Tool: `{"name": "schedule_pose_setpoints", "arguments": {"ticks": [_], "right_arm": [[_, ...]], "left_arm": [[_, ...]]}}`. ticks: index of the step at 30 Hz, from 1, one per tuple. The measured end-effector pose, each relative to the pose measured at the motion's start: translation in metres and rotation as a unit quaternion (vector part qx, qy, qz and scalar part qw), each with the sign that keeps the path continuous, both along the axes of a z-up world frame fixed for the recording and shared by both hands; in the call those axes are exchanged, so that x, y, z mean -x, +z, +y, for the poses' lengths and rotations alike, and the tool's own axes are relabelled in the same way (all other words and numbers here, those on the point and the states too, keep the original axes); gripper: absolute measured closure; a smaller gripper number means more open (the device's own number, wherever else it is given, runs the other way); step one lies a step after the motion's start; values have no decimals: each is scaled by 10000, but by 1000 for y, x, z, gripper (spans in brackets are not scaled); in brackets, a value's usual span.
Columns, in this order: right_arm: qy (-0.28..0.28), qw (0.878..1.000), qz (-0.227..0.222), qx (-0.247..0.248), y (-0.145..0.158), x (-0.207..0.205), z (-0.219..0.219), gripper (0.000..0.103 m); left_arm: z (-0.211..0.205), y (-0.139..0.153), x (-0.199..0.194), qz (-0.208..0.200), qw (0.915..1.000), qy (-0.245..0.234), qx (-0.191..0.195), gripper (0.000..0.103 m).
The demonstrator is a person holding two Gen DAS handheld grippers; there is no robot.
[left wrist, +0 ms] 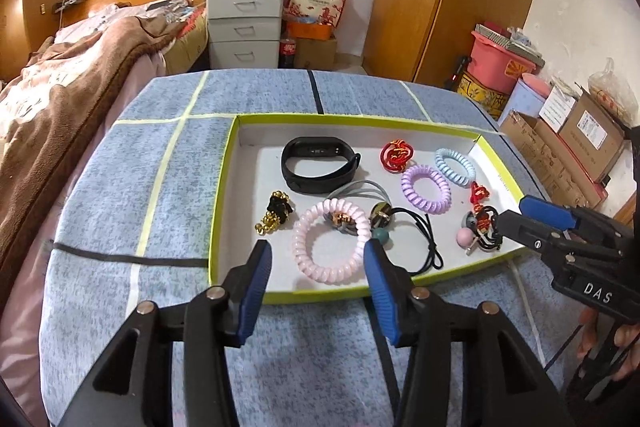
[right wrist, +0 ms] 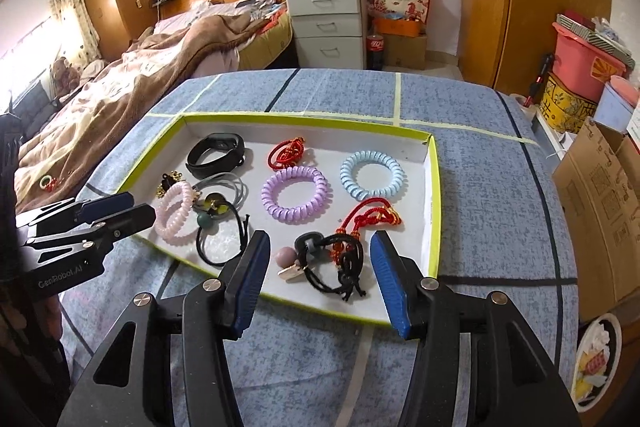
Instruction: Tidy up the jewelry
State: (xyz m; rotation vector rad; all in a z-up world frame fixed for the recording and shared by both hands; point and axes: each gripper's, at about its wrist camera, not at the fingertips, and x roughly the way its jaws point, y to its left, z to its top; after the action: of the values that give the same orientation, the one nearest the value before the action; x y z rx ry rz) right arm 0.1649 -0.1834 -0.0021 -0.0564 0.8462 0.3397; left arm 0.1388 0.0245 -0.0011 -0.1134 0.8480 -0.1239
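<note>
Nearest the left wrist camera, the left gripper (left wrist: 318,259) stands with its blue fingers (left wrist: 256,291) well apart and nothing clamped; a pink coil hair tie (left wrist: 330,241) lies on the tray floor in the gap between them. The right gripper (right wrist: 318,255) is likewise spread wide and holds nothing, poised above a black hair tie with a pink bead and a small gold charm (right wrist: 320,261) at the tray's near edge.

All the jewelry sits in a shallow white tray with a lime-green rim (right wrist: 434,187), which rests on the table (right wrist: 500,187) under a blue patterned cloth marked with pale and dark tape lines. At the far left of the tray is a black fitness band (right wrist: 216,153). Near it lie a black and gold beaded piece (left wrist: 274,213), a grey cord loop (left wrist: 360,189) and a black elastic with a green bead (right wrist: 208,221). Toward the middle is a purple coil hair tie (right wrist: 296,193), with a blue coil hair tie (right wrist: 372,175) to its right, apart from it. One red knotted cord (right wrist: 286,151) lies near the far wall; a second red cord with gold beads (right wrist: 372,217) lies just beyond the right gripper.

Beyond the table are a bed with a brown blanket (right wrist: 140,83) and a white drawer unit (right wrist: 328,23).
</note>
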Motion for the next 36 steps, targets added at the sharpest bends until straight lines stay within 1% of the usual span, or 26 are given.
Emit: {"name": "schedule_pose_setpoints", "arguments": {"ticks": [7, 12, 15, 19, 22, 27, 30, 36], "right_arm": [[-213, 9996, -178, -90, 4, 23, 0, 50], [-320, 9985, -433, -50, 10, 46, 4, 50], [-397, 9972, -633, -70, 18, 59, 6, 50], [-495, 9949, -863, -171, 28, 79, 7, 50], [-581, 9932, -1005, -131, 31, 91, 9, 50], [-593, 9924, -1061, -211, 31, 105, 10, 50], [-586, 9923, -1068, -236, 31, 107, 12, 50], [-573, 9925, -1047, -255, 31, 109, 14, 50]], "left_arm": [[-7, 5, 20, -127, 9997, 174, -131, 52], [-18, 11, 40, -347, 9982, 297, -397, 52], [-20, 16, 52, -520, 9977, 294, -330, 52], [-24, 24, 68, -729, 9953, 398, -505, 52], [-26, 28, 78, -896, 9940, 436, -455, 52], [-28, 30, 87, -995, 9926, 551, -426, 52], [-30, 32, 90, -1044, 9915, 581, -518, 52], [-33, 32, 92, -1007, 9921, 570, -487, 52]]}}
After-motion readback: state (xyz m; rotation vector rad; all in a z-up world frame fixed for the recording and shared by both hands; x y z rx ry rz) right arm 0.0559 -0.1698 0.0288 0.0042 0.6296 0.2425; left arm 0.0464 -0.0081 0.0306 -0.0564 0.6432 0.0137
